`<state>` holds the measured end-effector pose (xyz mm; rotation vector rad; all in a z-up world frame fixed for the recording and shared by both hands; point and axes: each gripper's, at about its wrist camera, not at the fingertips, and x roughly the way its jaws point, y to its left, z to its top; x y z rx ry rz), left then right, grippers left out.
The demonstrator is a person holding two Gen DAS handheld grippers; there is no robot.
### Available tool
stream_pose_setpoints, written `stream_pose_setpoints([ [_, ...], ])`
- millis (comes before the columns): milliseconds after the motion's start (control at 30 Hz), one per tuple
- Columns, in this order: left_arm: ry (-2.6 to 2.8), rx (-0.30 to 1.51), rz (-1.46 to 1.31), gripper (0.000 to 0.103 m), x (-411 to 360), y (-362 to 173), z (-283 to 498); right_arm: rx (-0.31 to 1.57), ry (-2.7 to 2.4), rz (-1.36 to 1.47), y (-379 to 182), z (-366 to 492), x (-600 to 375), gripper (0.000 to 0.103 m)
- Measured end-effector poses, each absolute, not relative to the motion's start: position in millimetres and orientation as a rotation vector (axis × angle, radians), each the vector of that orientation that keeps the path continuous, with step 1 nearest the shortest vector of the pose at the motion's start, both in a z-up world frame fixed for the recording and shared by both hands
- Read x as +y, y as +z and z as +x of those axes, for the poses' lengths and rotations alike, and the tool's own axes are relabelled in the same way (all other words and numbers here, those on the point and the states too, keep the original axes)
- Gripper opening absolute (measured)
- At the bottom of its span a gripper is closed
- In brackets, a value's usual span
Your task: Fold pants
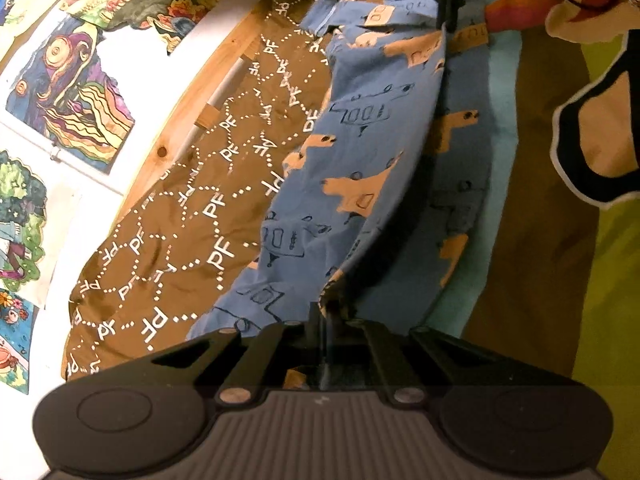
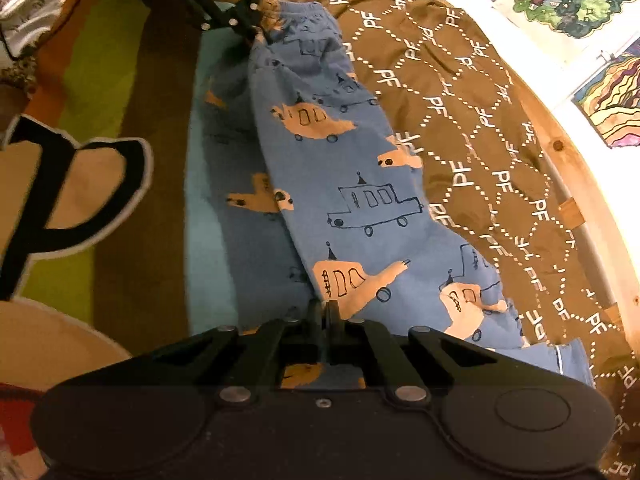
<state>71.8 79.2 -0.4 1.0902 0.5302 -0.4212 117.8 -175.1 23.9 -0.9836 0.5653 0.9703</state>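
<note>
Small blue pants [image 1: 360,152] printed with tan and outlined cars lie lengthwise on the bed, held up along one edge between the two grippers. My left gripper [image 1: 326,312] is shut on one end of that edge. The right gripper [image 1: 448,8] shows at the far end in the left wrist view, shut on the fabric. In the right wrist view the pants [image 2: 360,184] run away from my right gripper [image 2: 326,312], which is shut on the near end. The left gripper [image 2: 256,28] pinches the elastic waistband end at the top.
A brown cover with a white "PF" pattern [image 1: 192,216] lies beside the pants toward the wall. A striped rug-like spread in light blue, brown and green [image 2: 120,80] lies on the other side. A wooden bed rail [image 1: 176,128] and wall pictures [image 1: 68,92] lie beyond.
</note>
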Motion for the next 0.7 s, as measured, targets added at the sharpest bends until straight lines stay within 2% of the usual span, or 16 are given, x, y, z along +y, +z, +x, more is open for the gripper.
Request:
stream_pose_setpoints([
  [367,-0.494,0.62,1.106,0.002,81,-13,74,0.649,1.011,-0.988,-4,109,-170,0.0],
  [400,-0.494,0.625,1.106,0.006,80,-15,74,0.661,1.006,-0.992,-8,110,-169,0.001],
  [467,-0.499,0.637,1.09,0.009,82,-14,75,0.672,1.0,-0.97,-10,111,-169,0.008],
  [500,-0.503,0.646,1.072,0.013,82,-11,76,0.682,0.999,-0.946,-8,112,-171,0.013],
  [567,-0.513,0.664,1.003,0.03,84,-2,76,0.705,0.987,-0.886,1,114,-178,0.041],
  [600,-0.512,0.672,0.962,0.052,85,3,75,0.712,0.969,-0.852,6,114,-185,0.045],
  [633,-0.507,0.678,0.907,0.069,86,9,76,0.719,0.941,-0.816,10,114,-193,0.049],
  [700,-0.496,0.682,0.791,0.076,85,22,79,0.733,0.88,-0.741,19,115,-210,0.062],
])
